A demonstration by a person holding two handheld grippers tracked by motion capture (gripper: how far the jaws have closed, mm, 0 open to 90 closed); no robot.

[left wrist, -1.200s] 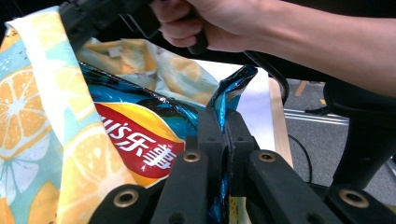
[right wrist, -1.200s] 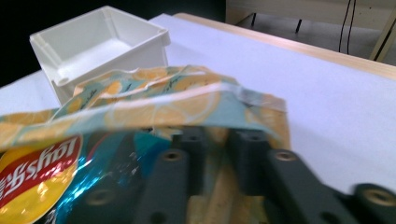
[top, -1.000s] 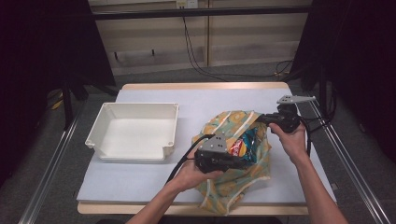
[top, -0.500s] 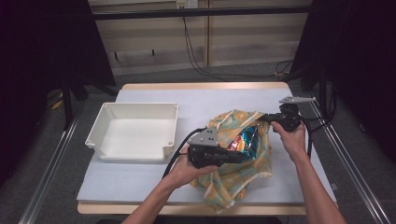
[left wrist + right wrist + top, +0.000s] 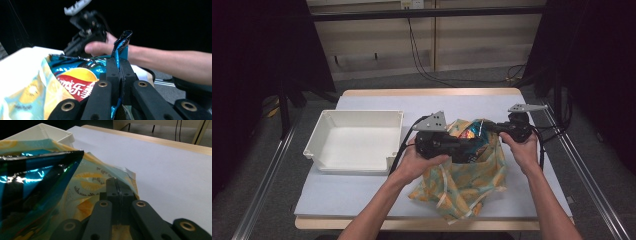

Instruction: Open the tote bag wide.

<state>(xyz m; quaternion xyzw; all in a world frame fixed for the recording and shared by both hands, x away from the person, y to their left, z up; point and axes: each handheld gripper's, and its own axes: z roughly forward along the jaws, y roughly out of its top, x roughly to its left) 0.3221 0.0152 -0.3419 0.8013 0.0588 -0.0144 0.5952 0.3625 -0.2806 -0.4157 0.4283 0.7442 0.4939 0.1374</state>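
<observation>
The left hand-held gripper [image 5: 119, 72] is clamped tight on the blue chip bag [image 5: 469, 142], which sits in the patterned tote [image 5: 467, 182]. The right hand-held gripper [image 5: 119, 191] pinches the tote's rim. A white tray [image 5: 354, 140] sits just left of the tote on the surface [image 5: 362, 195].

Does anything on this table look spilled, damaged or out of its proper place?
Nothing is spilled or visibly damaged. The yellow patterned bag lies rumpled on the table, and the blue chip packet sticks halfway out of its mouth, pinched by the left gripper. The white bin sits squarely.
</observation>
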